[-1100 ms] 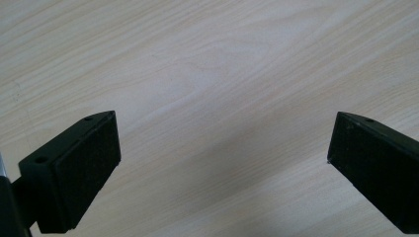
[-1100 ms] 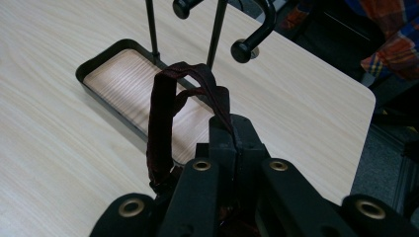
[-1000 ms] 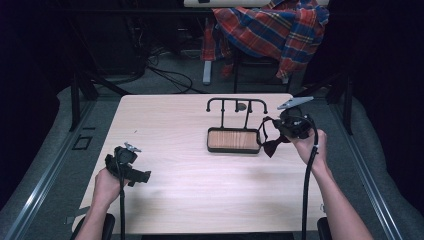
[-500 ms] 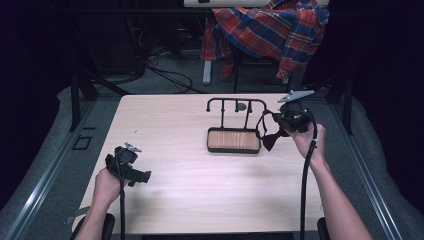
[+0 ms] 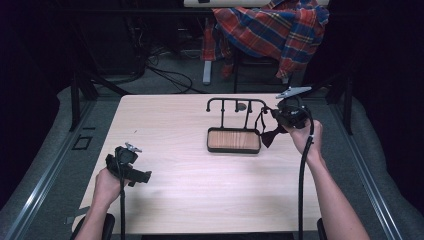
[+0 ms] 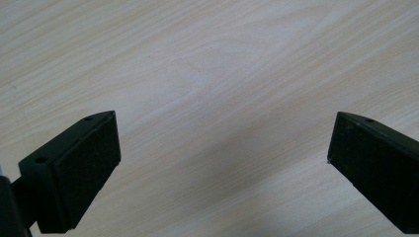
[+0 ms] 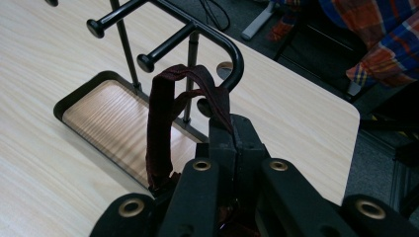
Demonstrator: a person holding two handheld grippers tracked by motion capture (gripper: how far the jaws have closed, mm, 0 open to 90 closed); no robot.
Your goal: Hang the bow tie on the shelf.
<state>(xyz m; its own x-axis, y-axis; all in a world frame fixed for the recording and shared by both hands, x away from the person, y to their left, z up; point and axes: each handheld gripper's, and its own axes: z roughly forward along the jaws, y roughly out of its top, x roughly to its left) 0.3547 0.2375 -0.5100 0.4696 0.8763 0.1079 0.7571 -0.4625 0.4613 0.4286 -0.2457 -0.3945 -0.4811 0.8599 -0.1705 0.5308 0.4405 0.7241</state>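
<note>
Right tongs [image 7: 232,143] clamped on dark strap [image 7: 160,128] beside rack [image 7: 217,44], left tongs [image 6: 222,163] wide

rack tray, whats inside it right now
The wooden tray of the black rack looks bare. In the right gripper view, the right tool and its dark red strap cover the near corner.

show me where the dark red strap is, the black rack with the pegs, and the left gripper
dark red strap [image 7: 159,123]: right gripper view, on the loop's left side.
black rack [image 5: 234,140]: high view, on its wooden base.
left gripper [image 6: 222,163]: left gripper view, midway between its open jaws.
</note>
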